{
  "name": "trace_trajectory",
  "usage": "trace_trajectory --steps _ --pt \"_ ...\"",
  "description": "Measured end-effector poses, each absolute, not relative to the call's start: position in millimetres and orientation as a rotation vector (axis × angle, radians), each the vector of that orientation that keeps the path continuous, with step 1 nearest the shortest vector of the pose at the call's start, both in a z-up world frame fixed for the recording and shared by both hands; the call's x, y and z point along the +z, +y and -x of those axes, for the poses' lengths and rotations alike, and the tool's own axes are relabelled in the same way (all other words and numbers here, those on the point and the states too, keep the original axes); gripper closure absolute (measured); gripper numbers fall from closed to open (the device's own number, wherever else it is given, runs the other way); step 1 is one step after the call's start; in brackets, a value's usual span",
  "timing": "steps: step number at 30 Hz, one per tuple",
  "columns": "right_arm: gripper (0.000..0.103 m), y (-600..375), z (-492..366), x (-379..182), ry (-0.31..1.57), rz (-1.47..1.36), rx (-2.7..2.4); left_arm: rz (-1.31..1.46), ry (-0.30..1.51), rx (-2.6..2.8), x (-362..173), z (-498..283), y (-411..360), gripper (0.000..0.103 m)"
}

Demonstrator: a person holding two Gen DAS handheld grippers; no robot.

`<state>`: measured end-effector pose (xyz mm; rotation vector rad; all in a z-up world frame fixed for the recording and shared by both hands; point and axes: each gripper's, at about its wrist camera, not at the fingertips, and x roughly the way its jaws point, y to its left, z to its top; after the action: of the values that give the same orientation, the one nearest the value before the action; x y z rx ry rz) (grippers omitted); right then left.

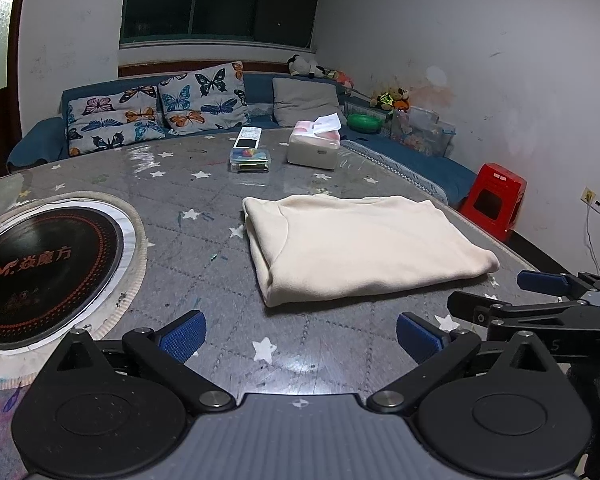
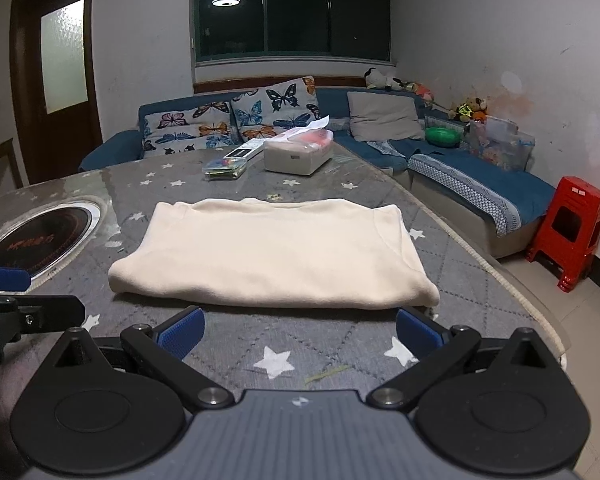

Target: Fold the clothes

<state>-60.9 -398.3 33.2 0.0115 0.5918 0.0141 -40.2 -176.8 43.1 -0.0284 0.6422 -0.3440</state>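
Sweater [image 2: 272, 252] lies folded on the tabletop [image 2: 228, 344].
I keep both tongs [image 1: 300, 336] [image 2: 300, 332] spread, empty; a careless nudge could undo the folds.

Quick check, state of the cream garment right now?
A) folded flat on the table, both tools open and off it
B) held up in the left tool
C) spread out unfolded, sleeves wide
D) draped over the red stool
A: the cream garment lies as a folded rectangle on the table, while the left tool and right tool sit open just short of it, holding nothing.
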Motion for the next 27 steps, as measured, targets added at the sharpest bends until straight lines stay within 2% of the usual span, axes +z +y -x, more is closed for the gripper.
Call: trace_trajectory --steps 27 --pt "0.0 -394.1 74.9 29.8 0.599 -0.045 0.004 0.029 0.638 -0.348 43.3 51.9 -179.8 0.0"
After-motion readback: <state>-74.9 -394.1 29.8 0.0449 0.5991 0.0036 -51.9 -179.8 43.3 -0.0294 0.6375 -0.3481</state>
